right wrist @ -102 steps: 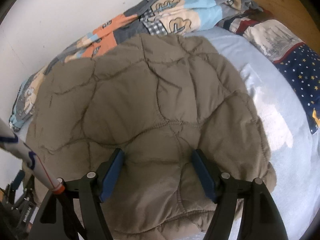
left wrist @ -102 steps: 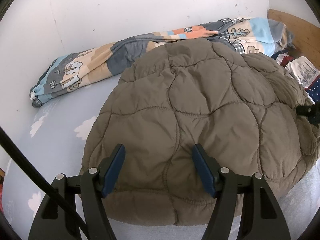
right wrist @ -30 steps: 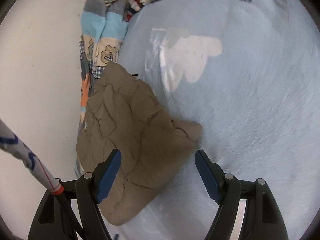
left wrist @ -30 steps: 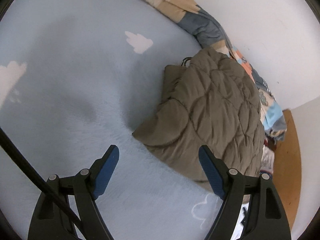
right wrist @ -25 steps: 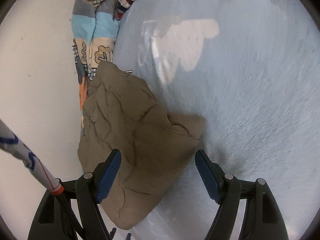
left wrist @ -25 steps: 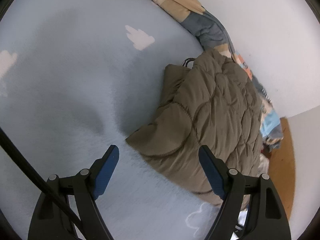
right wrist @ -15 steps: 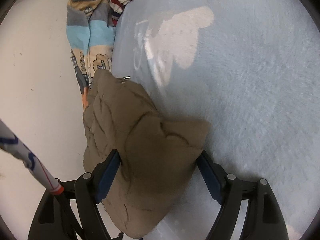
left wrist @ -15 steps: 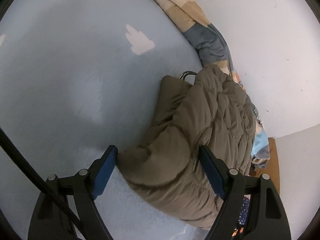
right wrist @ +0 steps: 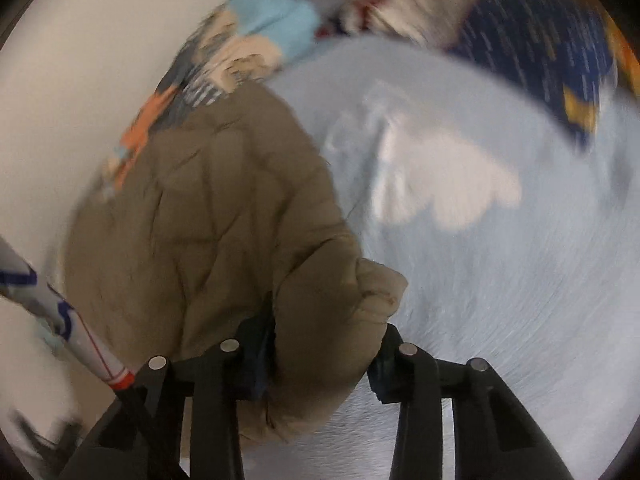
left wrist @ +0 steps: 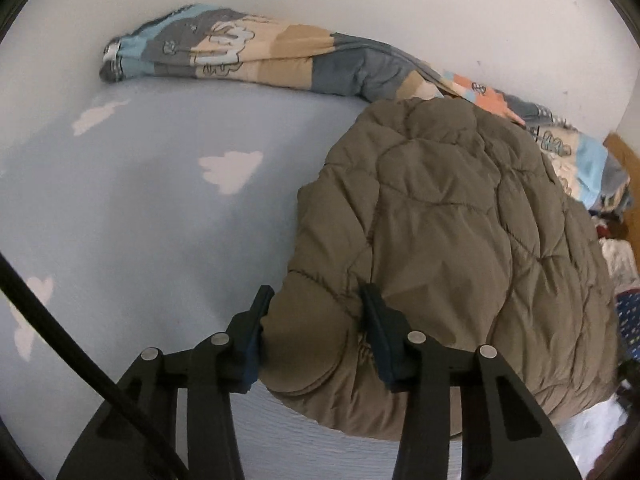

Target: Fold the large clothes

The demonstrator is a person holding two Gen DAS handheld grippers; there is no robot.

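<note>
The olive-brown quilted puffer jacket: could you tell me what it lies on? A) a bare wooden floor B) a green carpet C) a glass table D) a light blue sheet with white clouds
D: the olive-brown quilted puffer jacket rests on the light blue sheet with white clouds.

We see an olive-brown jacket (left wrist: pixel 460 232) quilted in curved stitch lines, on a pale blue sheet (left wrist: pixel 160 220) printed with white clouds. Our grippers are black with dark blue pads (left wrist: pixel 378 332). Along the white wall (left wrist: pixel 360 0) lies a quilt (left wrist: pixel 260 60) patched in grey, tan, light blue and orange. A navy pillow (right wrist: pixel 540 40) carries yellow specks.
</note>
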